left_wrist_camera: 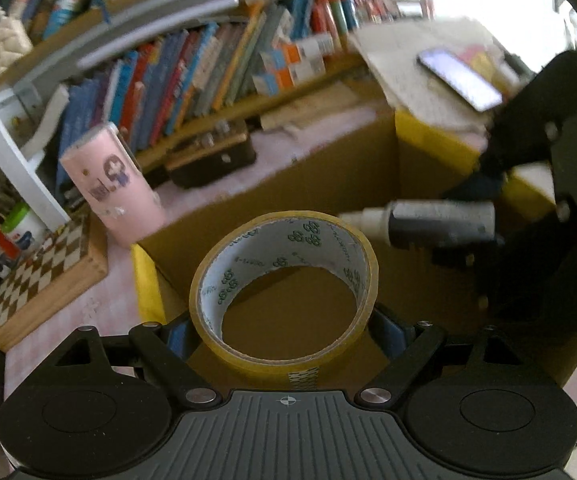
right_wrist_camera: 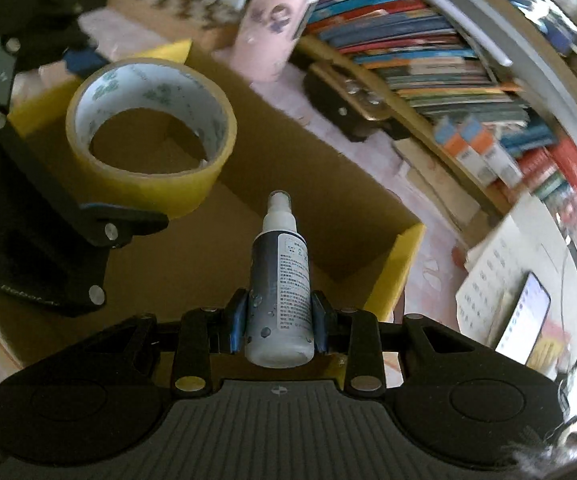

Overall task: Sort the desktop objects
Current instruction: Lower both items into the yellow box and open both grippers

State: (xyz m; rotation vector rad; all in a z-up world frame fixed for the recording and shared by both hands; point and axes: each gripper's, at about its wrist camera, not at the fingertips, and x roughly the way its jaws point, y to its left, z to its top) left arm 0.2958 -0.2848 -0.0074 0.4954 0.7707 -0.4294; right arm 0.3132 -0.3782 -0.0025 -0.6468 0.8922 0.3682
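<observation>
My left gripper (left_wrist_camera: 284, 332) is clamped across the outside of the yellowish roll of clear packing tape with a white printed core (left_wrist_camera: 288, 280), jaws wide, pads on opposite sides of the ring. My right gripper (right_wrist_camera: 278, 316) is pinched tight on the lower body of the small dark spray bottle with a white nozzle (right_wrist_camera: 280, 280). Both items hang over the open brown cardboard box with yellow-edged flaps (right_wrist_camera: 392, 272). The roll looks light and stiff, the outer wrap likely slick – a grip across the diameter suits it. The bottle looks like light, smooth plastic, maybe damp – droplets on the label – so it could slip; holding low on the cylinder, clear of the nozzle, seems right.
</observation>
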